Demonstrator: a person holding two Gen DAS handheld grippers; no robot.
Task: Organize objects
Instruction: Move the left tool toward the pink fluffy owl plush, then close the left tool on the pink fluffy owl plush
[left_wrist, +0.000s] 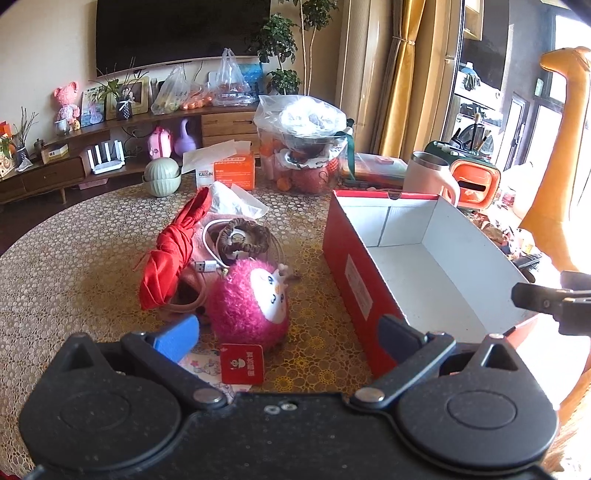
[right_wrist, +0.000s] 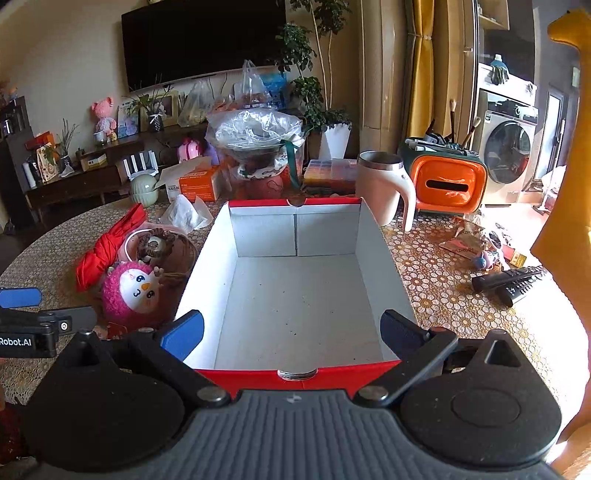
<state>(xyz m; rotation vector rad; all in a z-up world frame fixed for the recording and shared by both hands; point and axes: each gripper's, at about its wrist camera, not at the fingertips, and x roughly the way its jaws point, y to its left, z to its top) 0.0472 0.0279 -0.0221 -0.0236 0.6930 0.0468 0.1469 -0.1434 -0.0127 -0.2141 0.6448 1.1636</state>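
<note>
While the left gripper (left_wrist: 288, 332) hangs spread wide and holding nothing, the pink plush toy (left_wrist: 249, 299) sits just ahead between its blue pads, touching a red tag (left_wrist: 242, 363); the folded red umbrella (left_wrist: 171, 254) lies to its left, and the red box (left_wrist: 417, 266) stands to its right across a bare strip of table (left_wrist: 74, 258). From the right wrist, the right gripper (right_wrist: 291, 330) gapes empty over the box's near rim, the white interior bare, the plush just outside its left wall, and a mug (right_wrist: 382, 192) past the far right corner.
</note>
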